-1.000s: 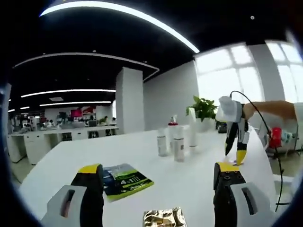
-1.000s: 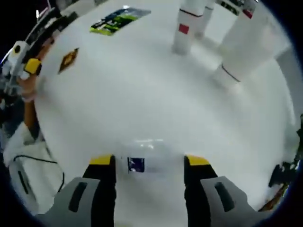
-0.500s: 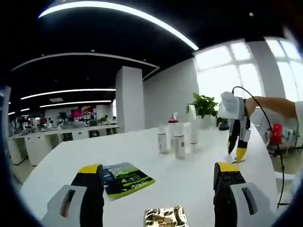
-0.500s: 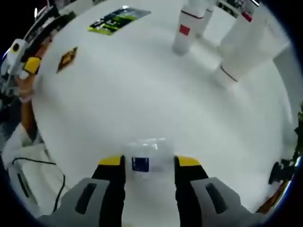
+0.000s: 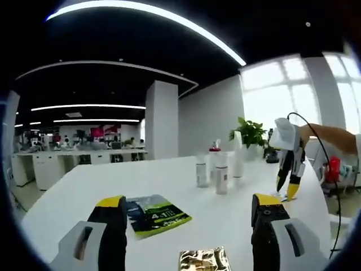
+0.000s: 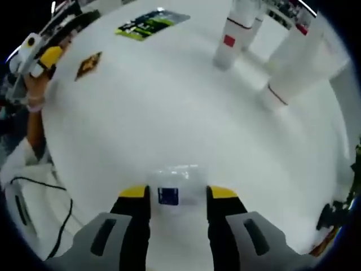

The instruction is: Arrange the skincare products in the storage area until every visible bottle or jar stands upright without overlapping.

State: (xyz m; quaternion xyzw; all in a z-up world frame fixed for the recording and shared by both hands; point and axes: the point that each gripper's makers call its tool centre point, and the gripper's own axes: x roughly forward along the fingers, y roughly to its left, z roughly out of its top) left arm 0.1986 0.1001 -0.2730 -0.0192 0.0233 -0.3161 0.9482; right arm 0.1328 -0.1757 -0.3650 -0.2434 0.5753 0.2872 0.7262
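Right gripper [image 6: 177, 193] jaws now narrowed onto clear jar [image 6: 172, 186], axis unclear; left gripper [image 5: 188, 208] jaws apart.

Upright white bottles [image 5: 221, 179]: four. Clear jar with blue label [image 6: 169, 193]: one. Green sachet [image 5: 155, 213]: one. Gold sachet [image 5: 204, 261]: one. Potted plant [image 5: 251, 133]: one.

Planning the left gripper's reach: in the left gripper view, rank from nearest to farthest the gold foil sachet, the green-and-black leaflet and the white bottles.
1. Gold foil sachet, between the jaws, bottom edge.
2. Green-and-black leaflet, beside the left jaw.
3. White bottles, upright mid-table, right of centre.
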